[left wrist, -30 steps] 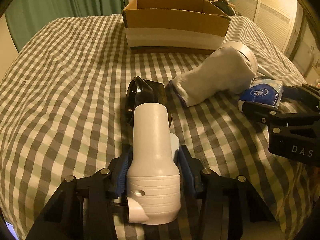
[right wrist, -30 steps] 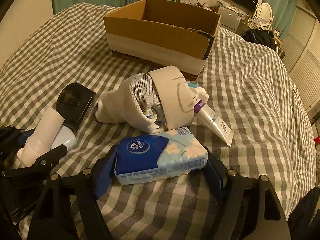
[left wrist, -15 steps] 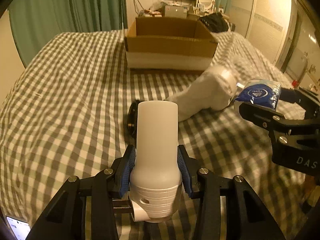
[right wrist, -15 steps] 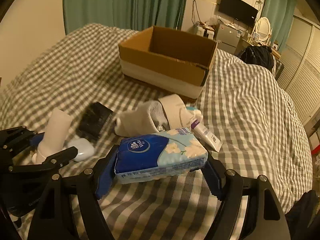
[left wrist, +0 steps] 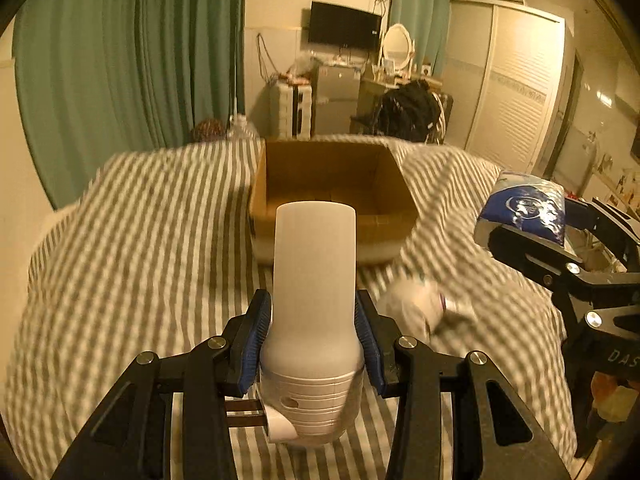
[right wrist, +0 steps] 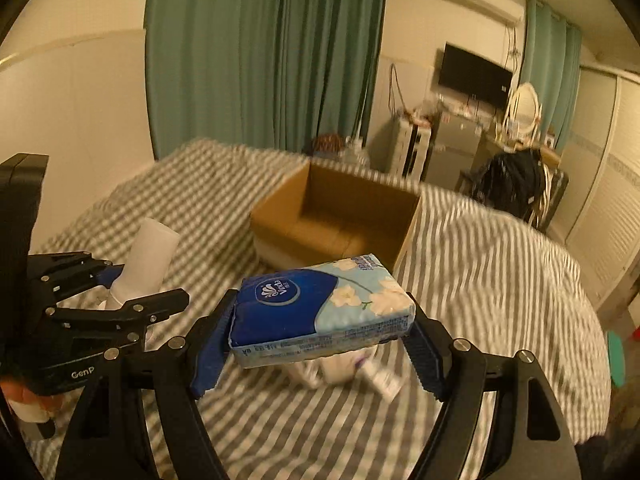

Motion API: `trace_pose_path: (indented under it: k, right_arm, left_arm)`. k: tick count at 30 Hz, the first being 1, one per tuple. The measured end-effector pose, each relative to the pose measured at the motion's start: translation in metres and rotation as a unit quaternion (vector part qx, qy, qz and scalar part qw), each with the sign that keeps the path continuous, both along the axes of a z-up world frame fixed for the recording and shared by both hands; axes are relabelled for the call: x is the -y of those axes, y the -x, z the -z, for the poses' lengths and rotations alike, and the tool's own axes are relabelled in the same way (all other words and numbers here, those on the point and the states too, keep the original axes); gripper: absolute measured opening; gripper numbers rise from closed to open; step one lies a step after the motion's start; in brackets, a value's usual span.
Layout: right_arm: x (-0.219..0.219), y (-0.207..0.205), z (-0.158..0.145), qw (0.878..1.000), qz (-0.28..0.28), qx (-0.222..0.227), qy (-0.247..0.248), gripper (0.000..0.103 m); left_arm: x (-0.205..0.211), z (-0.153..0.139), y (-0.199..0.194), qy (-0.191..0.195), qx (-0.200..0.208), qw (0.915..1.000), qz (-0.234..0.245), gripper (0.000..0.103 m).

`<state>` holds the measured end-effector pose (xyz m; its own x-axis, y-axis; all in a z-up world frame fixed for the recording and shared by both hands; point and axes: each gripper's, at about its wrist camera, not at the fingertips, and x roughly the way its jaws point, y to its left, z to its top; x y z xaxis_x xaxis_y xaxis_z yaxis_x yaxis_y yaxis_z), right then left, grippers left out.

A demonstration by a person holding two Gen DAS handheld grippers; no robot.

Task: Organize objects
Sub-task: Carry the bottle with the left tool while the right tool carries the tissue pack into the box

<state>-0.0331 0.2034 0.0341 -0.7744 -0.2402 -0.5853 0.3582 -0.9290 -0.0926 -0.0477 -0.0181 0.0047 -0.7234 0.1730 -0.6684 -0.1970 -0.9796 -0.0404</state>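
My left gripper [left wrist: 314, 336] is shut on a white plastic bottle [left wrist: 314, 280], held off the bed with its flat end pointing at the open cardboard box [left wrist: 332, 184]. My right gripper [right wrist: 320, 340] is shut on a blue and white tissue pack [right wrist: 320, 308], also lifted above the bed, with the box [right wrist: 336, 216] just beyond it. In the right wrist view the left gripper [right wrist: 132, 292] with the bottle [right wrist: 150, 252] shows at the left. The tissue pack [left wrist: 524, 208] shows at the right of the left wrist view.
The bed [left wrist: 140, 248] has a grey checked cover. A rolled sock bundle [left wrist: 416, 312] and a tube [right wrist: 380, 380] lie blurred on it below the grippers. Green curtains [right wrist: 260, 60], a wardrobe [left wrist: 516, 92] and a cluttered desk with a television stand beyond the bed.
Both grippers have risen off the bed with the bottle and the tissue pack and tilted up. The sock bundle, the tube and the black object have dropped low or out of view.
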Motion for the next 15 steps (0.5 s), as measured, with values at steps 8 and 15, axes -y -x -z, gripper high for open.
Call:
trace_pose_path:
  k: [8,15]
  right_arm:
    - [-0.005,0.074,-0.027,1.0,0.003,-0.022,0.017,0.077]
    - [-0.008,0.152,-0.014,0.999,0.012,0.004,0.034,0.077]
  left_arm:
    - [-0.018,-0.029,0.082,0.026,-0.03,0.9992,0.004,0.043]
    - [-0.033,-0.017,0.157,0.029,-0.017,0.9993,0.015,0.043]
